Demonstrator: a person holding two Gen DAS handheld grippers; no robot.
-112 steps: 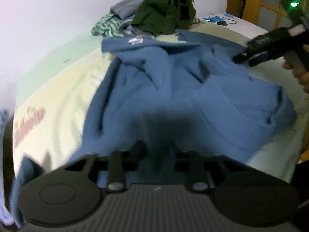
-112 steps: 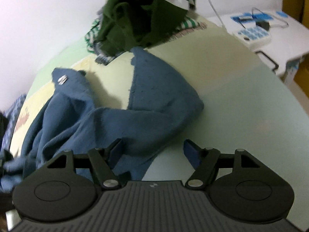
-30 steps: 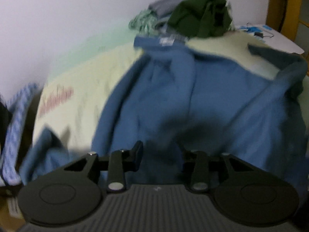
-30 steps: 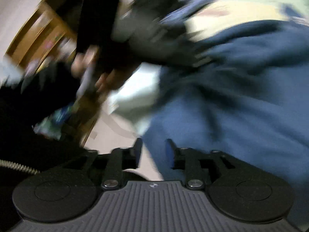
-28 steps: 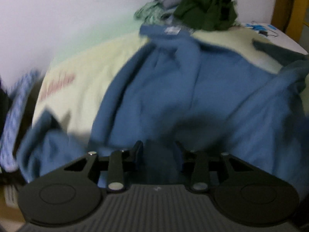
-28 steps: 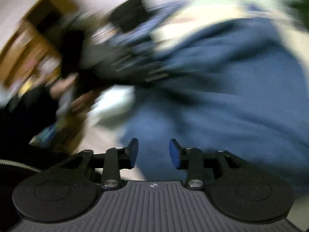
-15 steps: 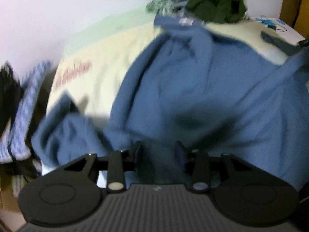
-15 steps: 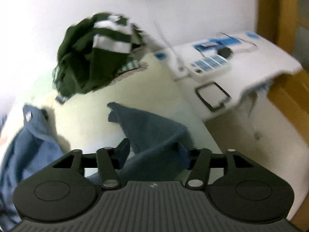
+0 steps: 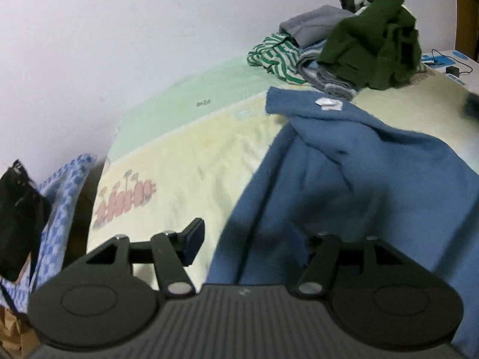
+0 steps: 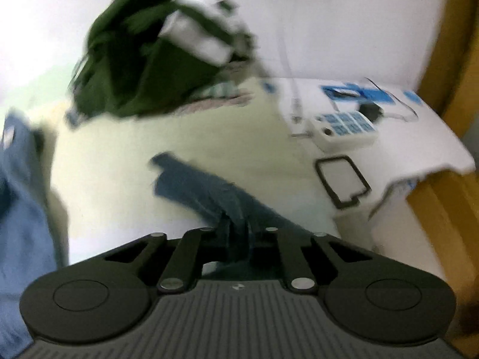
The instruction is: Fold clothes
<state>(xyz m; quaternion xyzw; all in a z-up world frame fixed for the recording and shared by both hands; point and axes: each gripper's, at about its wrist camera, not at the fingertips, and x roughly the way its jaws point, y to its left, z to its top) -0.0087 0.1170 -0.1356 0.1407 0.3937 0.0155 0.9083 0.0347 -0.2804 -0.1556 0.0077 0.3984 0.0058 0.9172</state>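
A blue fleece garment [image 9: 359, 179] lies crumpled on the pale yellow and green bed sheet [image 9: 191, 161], with its white neck label [image 9: 328, 103] at the far end. My left gripper [image 9: 254, 242] is open at the garment's near left edge. Its left finger [image 9: 193, 240] is over bare sheet and its right finger is hidden under blue cloth. In the right wrist view, my right gripper [image 10: 238, 230] is shut on a blue sleeve end [image 10: 203, 188] that runs up and to the left. The garment's body [image 10: 21, 209] shows at the left edge, blurred.
A pile of clothes sits at the bed's far end: a dark green garment [image 9: 374, 39], a green striped one [image 9: 275, 56] and a grey one [image 9: 314, 24]. A white side table [image 10: 419, 137] holds a power strip [image 10: 344, 128]. A blue checked cloth [image 9: 60, 185] and a black bag [image 9: 18, 218] are at the left.
My left gripper has opened and let go of the blue cloth. My right gripper, open around the sleeve half a second ago, has shut on it.
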